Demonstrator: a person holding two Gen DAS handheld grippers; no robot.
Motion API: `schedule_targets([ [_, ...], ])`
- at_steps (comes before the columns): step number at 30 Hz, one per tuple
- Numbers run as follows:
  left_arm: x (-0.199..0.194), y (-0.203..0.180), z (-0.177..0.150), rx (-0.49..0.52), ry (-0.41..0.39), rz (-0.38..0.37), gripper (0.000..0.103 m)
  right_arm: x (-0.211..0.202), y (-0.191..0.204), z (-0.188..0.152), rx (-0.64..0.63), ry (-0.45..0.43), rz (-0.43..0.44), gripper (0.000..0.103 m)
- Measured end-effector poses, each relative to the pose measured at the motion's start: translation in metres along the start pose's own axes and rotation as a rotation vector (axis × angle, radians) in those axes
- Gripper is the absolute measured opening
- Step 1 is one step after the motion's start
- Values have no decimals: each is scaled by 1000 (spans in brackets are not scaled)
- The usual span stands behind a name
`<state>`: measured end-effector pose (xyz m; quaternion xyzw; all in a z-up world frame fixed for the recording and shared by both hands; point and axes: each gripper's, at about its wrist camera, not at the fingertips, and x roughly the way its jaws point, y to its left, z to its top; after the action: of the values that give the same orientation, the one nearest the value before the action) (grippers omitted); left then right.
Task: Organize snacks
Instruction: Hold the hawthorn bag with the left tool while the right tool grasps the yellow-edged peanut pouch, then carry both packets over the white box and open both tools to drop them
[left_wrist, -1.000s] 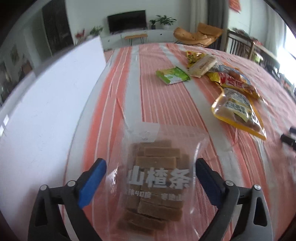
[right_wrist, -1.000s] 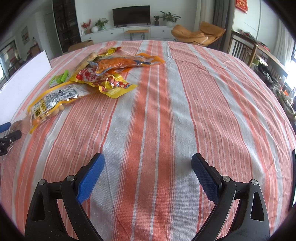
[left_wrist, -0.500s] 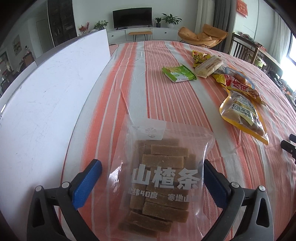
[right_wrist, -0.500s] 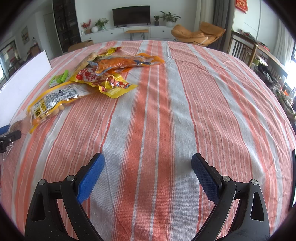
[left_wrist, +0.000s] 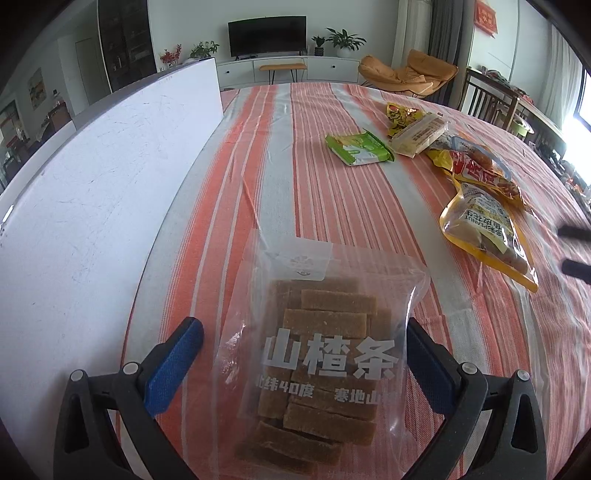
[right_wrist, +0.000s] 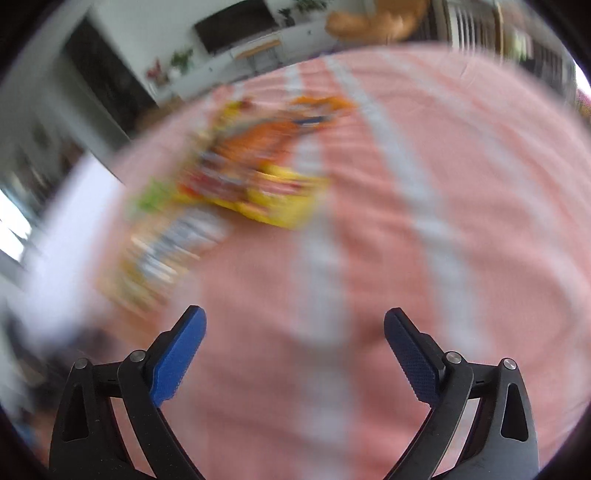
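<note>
A clear bag of brown hawthorn strips lies on the striped tablecloth between the fingers of my left gripper, which is open around it; whether the pads touch it I cannot tell. Farther off lie a green packet, a pale wrapped bar, a red-and-yellow bag and a yellow peanut bag. My right gripper is open and empty above bare cloth. Its view is blurred, with the snack pile to the upper left.
A large white board stands along the table's left side, close to the hawthorn bag. The right gripper's dark fingertips show at the right edge of the left wrist view. Chairs and a TV cabinet stand beyond the table.
The left gripper drew back and up slightly, staying open around the hawthorn bag. The right gripper, still until now, is moving fast and swinging towards the snack pile.
</note>
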<state>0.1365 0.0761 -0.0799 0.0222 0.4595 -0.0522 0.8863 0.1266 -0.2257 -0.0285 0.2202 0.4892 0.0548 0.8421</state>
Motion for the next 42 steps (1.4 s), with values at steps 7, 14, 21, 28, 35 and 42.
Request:
schedule_targets([
  [7,0,0,0,1,0,-1,103,72,100,34,61,66,-115,100],
  [14,2,0,0,2,0,-3,103,62,121,-7,-296,20,-173,71],
  [21,2,-2,1,33,25,-25,103,2,53,-43,-400,76,-91,79],
  [28,-2,-7,1,95,133,-57,102,-7,45,-19,-336,133,-149,91],
  [35,-35,2,-17,48,34,-99,53,-3,52,-33,-396,187,-249,62],
  [42,-78,5,-33,-97,-21,-296,53,-57,25,-46,-212,109,-22,62],
])
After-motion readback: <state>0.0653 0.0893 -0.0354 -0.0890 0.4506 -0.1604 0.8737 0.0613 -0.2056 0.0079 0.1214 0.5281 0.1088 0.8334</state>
